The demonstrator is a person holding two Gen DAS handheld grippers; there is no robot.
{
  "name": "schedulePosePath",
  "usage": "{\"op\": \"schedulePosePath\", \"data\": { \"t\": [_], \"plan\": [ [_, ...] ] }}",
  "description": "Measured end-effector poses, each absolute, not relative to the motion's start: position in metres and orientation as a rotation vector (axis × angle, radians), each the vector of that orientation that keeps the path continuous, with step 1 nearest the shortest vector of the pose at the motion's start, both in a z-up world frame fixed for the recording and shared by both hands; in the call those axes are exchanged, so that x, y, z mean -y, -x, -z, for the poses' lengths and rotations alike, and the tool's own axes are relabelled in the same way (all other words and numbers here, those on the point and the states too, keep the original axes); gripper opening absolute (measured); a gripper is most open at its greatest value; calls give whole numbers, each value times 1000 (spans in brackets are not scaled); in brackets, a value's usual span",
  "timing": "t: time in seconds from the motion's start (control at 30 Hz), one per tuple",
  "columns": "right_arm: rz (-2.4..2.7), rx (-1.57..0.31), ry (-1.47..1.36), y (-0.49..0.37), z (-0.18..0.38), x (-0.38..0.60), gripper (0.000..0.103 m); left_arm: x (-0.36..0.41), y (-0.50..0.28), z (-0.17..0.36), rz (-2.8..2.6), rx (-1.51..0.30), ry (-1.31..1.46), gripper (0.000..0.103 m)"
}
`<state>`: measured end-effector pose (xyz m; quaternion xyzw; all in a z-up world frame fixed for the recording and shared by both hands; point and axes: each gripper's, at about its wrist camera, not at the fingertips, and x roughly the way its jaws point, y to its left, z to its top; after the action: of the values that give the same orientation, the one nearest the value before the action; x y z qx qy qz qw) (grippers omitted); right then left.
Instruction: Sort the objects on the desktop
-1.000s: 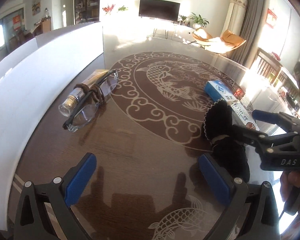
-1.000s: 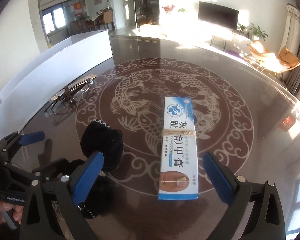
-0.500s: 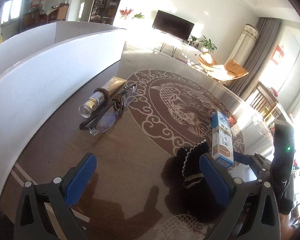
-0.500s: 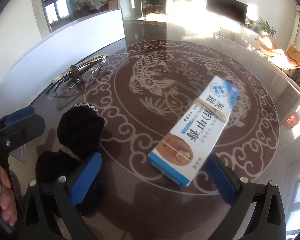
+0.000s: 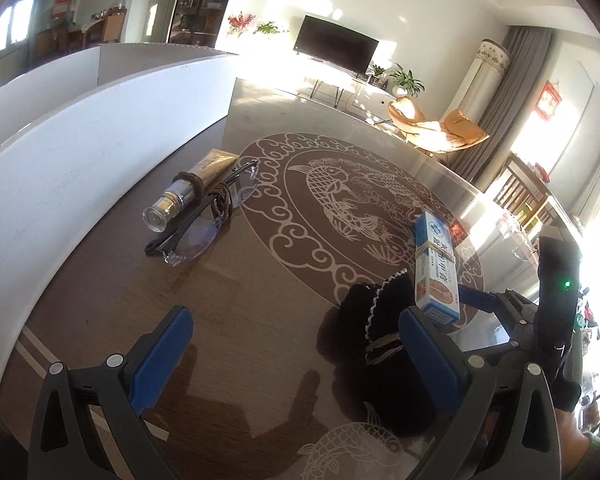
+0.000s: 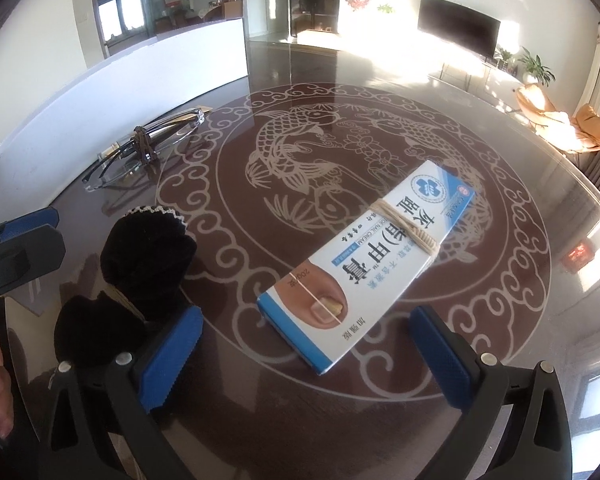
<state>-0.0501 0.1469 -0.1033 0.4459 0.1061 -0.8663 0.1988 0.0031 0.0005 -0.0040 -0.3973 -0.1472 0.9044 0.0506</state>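
Observation:
A white and blue nail cream box (image 6: 372, 256) tied with string lies on the round table just ahead of my open right gripper (image 6: 308, 352); it also shows in the left wrist view (image 5: 436, 268). A black bundled cloth (image 6: 140, 272) lies beside the right gripper's left finger and by the right finger of my open, empty left gripper (image 5: 296, 352), where it shows too (image 5: 376, 332). A pair of glasses (image 5: 204, 220) and a cream tube (image 5: 188, 188) lie together at the far left.
A low white partition (image 5: 80, 152) curves along the table's left side. The dark glass table (image 6: 340, 128) carries a fish pattern. The right gripper's body (image 5: 556, 300) stands at the right of the left wrist view.
The left gripper has pulled back and risen, so the cloth and box sit nearer its right finger. The right gripper has closed in on the box, which now lies diagonally before it.

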Motion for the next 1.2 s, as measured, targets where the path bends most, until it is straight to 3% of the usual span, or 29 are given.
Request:
{"op": "schedulePosePath", "data": {
  "t": [1.2],
  "plan": [
    [2422,-297,-1247,50,104,-147,103,2,-5,3,-2747,480,1200,103]
  ]
}}
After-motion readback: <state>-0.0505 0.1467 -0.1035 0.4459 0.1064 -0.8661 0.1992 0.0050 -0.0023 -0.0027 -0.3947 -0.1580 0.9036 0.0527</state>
